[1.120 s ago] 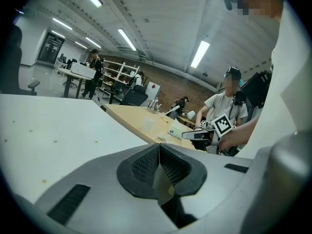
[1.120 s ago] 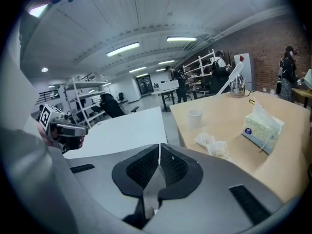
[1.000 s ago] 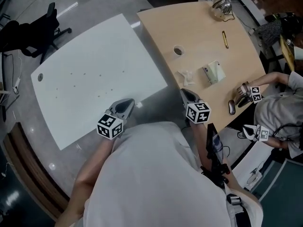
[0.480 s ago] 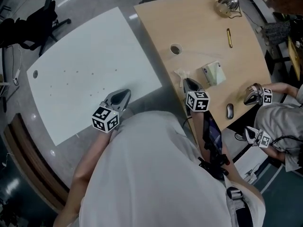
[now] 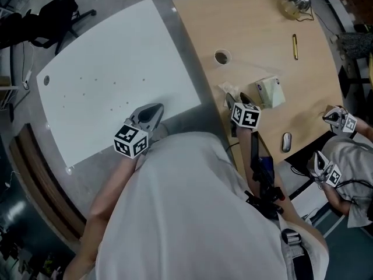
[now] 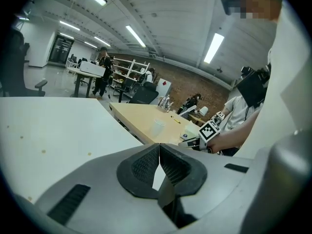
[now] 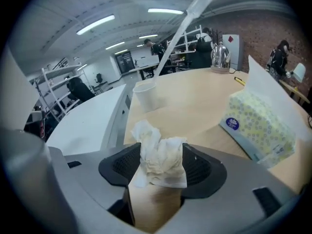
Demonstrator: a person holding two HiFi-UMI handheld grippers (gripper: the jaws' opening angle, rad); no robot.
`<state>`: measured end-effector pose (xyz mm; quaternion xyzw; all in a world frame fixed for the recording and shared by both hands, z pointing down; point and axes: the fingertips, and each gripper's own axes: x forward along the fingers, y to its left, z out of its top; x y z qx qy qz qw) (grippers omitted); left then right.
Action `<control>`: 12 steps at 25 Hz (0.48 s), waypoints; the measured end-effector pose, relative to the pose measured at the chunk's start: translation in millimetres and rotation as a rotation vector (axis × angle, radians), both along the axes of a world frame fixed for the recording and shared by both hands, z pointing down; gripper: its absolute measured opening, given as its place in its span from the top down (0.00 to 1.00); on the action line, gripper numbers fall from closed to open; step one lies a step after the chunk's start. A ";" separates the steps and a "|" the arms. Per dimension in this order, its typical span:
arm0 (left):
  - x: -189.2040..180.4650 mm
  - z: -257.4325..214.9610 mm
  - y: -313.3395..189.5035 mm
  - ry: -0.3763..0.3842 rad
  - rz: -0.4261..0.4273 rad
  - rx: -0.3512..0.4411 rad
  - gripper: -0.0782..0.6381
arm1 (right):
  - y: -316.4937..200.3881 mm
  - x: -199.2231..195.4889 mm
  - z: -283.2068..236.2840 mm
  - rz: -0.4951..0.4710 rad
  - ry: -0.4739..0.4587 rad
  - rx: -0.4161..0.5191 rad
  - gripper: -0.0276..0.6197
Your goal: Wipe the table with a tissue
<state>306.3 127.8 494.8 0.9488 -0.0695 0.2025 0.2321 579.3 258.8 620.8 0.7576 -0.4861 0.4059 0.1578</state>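
Observation:
A crumpled white tissue [image 5: 227,89] [image 7: 158,155] lies on the wooden table [image 5: 256,28] near its front-left edge. My right gripper [image 5: 234,100] [image 7: 158,167] points down at it. Its jaws have just been opening and stand wide on either side of the tissue, which sits between the pads. My left gripper [image 5: 152,111] [image 6: 159,162] is shut with nothing in it, its tips over the near edge of the white table [image 5: 116,45]. Small brown specks [image 5: 87,92] dot that white top.
A tissue pack [image 5: 271,92] [image 7: 261,126] lies just right of the crumpled tissue, and a paper cup [image 5: 221,56] [image 7: 145,95] stands behind it. A pen [image 5: 295,46] and a mouse [image 5: 286,142] are also on the wood. Another person's grippers [image 5: 340,120] work at the right edge.
My right gripper has moved forward and down across the wooden table to the crumpled tissue, and its jaws now stand around it. The left gripper has edged forward at the white table's edge.

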 end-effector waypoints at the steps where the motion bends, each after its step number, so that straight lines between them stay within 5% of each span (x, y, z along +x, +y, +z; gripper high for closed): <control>1: -0.3 0.0 -0.7 -0.005 -0.007 0.001 0.88 | -1.2 2.3 3.5 0.014 -0.023 -0.007 0.59; 6: -2.0 1.7 -4.3 -0.021 -0.049 0.001 0.88 | -5.7 2.7 13.8 0.026 -0.105 -0.051 0.58; 12: -0.7 0.9 -10.7 -0.012 -0.082 -0.001 0.88 | -7.8 -9.5 19.9 -0.073 -0.075 -0.084 0.66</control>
